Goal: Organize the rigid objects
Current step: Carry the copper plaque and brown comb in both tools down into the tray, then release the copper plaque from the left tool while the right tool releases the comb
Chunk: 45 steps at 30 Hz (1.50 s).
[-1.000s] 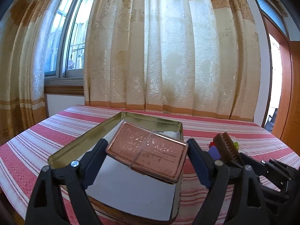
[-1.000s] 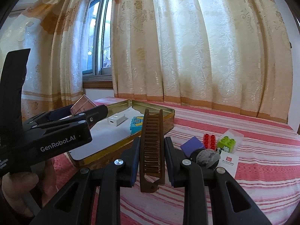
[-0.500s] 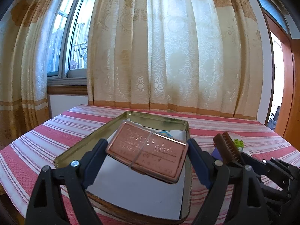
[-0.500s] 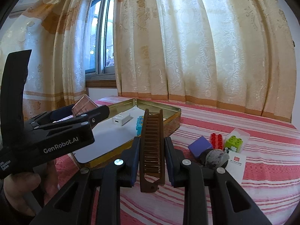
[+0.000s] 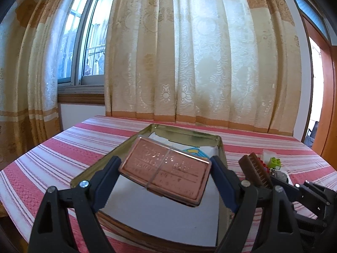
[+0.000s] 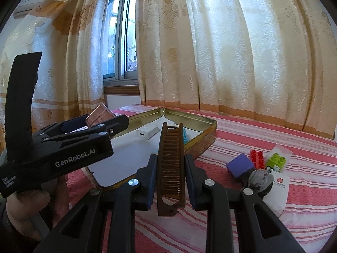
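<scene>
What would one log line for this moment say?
left gripper: holds copper case above tin tray | right gripper: holds brown comb | blocks on cloth

Home room — patterned curtains (image 5: 189, 63) over window (image 5: 88, 48), striped tablecloth (image 5: 52, 158), toy bricks (image 6: 276, 159) — domestic setting

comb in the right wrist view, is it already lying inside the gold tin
No, the brown comb is clamped between the right gripper's jaws, held above the striped cloth in front of the gold tin.

Two low, close wrist views, both toward the curtains (image 5: 189, 63), sharing the gold tin (image 5: 220, 147) (image 6: 210, 124).
</scene>
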Tool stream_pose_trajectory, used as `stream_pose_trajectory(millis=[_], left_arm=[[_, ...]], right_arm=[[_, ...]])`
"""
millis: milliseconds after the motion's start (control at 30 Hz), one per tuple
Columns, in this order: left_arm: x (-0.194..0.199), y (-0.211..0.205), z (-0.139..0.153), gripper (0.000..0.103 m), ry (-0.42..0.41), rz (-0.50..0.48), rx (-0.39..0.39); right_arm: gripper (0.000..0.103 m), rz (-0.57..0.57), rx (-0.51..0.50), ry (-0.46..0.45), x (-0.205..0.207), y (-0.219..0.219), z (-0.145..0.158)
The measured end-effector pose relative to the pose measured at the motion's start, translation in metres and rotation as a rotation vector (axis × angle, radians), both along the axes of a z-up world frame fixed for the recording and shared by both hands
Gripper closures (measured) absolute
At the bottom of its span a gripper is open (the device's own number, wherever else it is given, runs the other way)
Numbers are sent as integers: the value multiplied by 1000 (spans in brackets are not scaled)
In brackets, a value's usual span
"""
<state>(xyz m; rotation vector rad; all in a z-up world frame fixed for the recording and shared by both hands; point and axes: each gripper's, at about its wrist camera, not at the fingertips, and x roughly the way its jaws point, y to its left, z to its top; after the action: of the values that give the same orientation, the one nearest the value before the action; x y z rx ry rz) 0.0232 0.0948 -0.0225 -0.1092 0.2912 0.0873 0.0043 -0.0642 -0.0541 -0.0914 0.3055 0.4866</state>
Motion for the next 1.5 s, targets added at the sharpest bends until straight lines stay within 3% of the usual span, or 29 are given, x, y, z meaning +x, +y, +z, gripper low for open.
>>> stream_pose_trajectory(millis=[367, 467, 600, 767, 933, 1167, 1233, 1433, 1500], left_arm=[[21, 20, 8, 17, 67, 10, 32], [33, 22, 9, 17, 112, -6, 47], [51, 27, 5, 17, 195, -13, 57], [67, 32, -2, 17, 268, -15, 86], [75, 33, -6, 17, 299, -25, 109], [78, 29, -3, 14, 310, -27, 150], [75, 29, -2, 1, 303, -16, 151], [64, 27, 3, 0, 277, -12, 109], [58, 22, 5, 0, 266, -23, 91]], right_arm=[[75, 72, 26, 47, 16, 19, 11], [75, 100, 55, 93, 26, 24, 17], [75, 102, 25, 91, 38, 38, 23], [75, 102, 42, 176, 66, 46, 23], [75, 87, 52, 252, 89, 48, 14], [75, 99, 33, 252, 94, 53, 13], [71, 104, 33, 248, 88, 49, 14], [45, 93, 50, 225, 60, 19, 19], [41, 78, 54, 209, 49, 4, 20]])
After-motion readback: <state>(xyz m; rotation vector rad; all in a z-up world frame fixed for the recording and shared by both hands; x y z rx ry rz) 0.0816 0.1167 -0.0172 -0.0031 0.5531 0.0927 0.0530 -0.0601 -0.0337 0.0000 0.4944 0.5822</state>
